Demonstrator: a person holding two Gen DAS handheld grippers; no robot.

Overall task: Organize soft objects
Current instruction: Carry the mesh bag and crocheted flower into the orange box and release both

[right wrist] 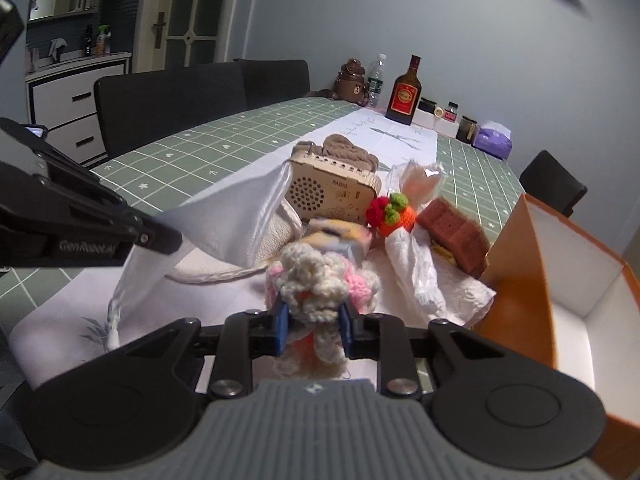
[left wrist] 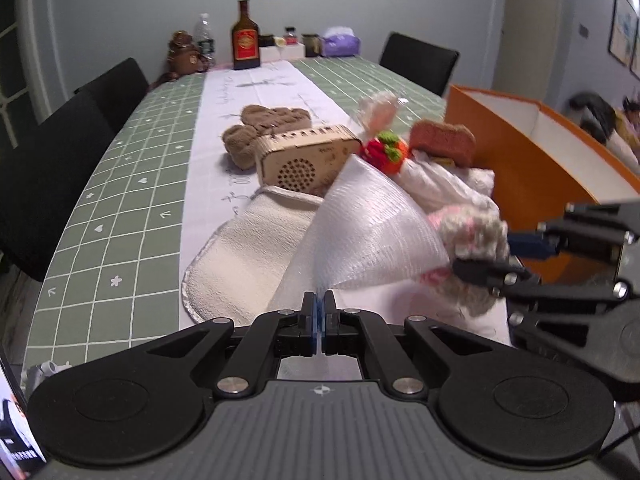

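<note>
Tabletop (right wrist: 224, 132); crochet toy (right wrist: 316, 280) between right jaws

black hand-held gripper (left wrist: 319, 312), blue pads, silver screws

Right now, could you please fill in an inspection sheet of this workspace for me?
Surface: table under a green checked cloth with a white runner.
Job's things: white sheer cloth, pink-and-cream crochet piece, brown sponge, brown knit, cream mitt, orange box at the right.
Clutter: wooden radio, bottle, tissue pack.
Grippers: left gripper shut on the sheer cloth; right gripper shut on the crochet piece.
Cables: nothing seen.
Surroundings: black chairs, grey wall.
</note>
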